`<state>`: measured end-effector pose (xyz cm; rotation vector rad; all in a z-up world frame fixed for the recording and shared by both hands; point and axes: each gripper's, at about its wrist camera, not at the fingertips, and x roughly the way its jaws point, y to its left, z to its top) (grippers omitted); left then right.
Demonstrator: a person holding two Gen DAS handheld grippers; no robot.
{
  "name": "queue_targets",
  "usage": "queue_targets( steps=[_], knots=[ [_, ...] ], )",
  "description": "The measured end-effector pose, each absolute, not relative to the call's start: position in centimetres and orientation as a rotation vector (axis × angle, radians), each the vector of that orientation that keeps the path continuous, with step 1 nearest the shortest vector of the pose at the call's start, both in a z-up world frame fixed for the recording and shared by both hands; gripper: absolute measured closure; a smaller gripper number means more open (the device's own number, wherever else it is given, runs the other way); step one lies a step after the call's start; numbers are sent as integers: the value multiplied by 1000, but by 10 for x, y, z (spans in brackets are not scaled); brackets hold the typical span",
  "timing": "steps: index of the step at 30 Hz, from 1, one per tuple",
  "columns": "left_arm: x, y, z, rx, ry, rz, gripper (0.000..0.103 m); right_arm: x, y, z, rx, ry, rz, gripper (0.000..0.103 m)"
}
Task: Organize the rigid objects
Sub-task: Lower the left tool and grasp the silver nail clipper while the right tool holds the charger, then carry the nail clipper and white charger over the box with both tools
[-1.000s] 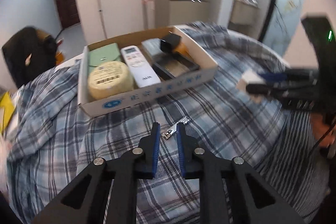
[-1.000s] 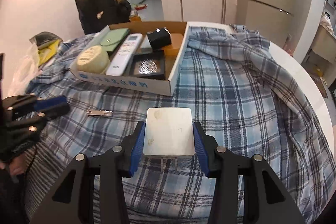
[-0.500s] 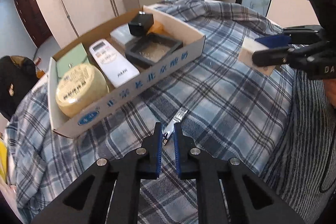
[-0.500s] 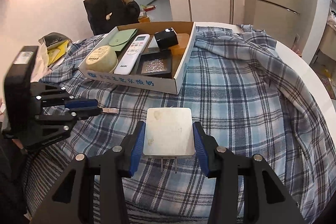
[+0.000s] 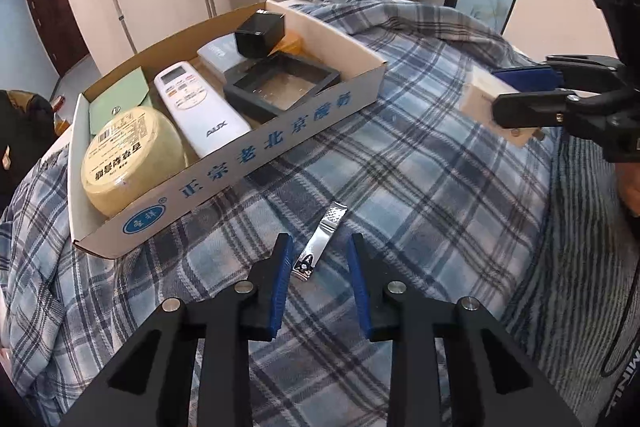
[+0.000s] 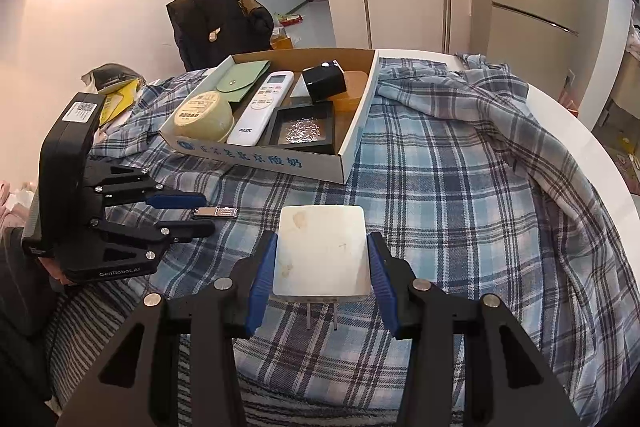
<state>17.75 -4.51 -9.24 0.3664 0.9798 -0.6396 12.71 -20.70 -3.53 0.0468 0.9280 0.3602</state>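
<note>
A metal nail clipper (image 5: pixel 332 219) lies flat on the plaid cloth in front of the cardboard box (image 5: pixel 280 143). My left gripper (image 5: pixel 319 247) points down over its near end. Its jaws are opening, with the clipper between the blue pads (image 5: pixel 280 275) and neither pad pressing on it. The right wrist view shows the left gripper (image 6: pixel 206 214) and the clipper (image 6: pixel 216 213) from the side. My right gripper (image 6: pixel 322 239) is shut on a white plug adapter (image 6: pixel 322 251), held above the cloth with its two prongs toward the camera.
The box (image 6: pixel 280 163) holds a round yellow tin (image 5: pixel 128 155), a white remote (image 5: pixel 200 111), a green pouch (image 5: pixel 120 99), a black tray (image 5: pixel 280 87) and a black cube (image 5: pixel 260 33). A black bag (image 6: pixel 220 23) stands behind the table. The white table rim (image 6: pixel 592 143) curves at right.
The left gripper came down to the nail clipper with its jaws together, and they have now spread to either side of it. The right gripper has kept still with the adapter.
</note>
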Motion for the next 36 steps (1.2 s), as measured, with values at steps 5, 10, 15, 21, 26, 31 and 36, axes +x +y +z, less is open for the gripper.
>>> queue_targets(
  steps=[5,10,15,21,26,31,36],
  knots=[
    [166,-54,-93,429,993,-636,93,128,-207,-35,43,930,359,59],
    [155,-51,-81,367,966,-610,93,129,-208,-35,46,931,350,59],
    [140,-41,-60,306,909,-543,93,128,-210,-34,48,933,331,59],
    [123,-29,-33,240,811,-448,93,127,-209,-28,49,929,318,59],
    [116,-27,-11,208,742,-421,93,122,-208,-11,36,898,299,59],
    [125,-31,5,194,712,-310,93,125,-205,10,-1,862,274,59],
    [144,-24,20,165,689,-211,93,144,-195,32,-9,835,263,59]
  ],
)
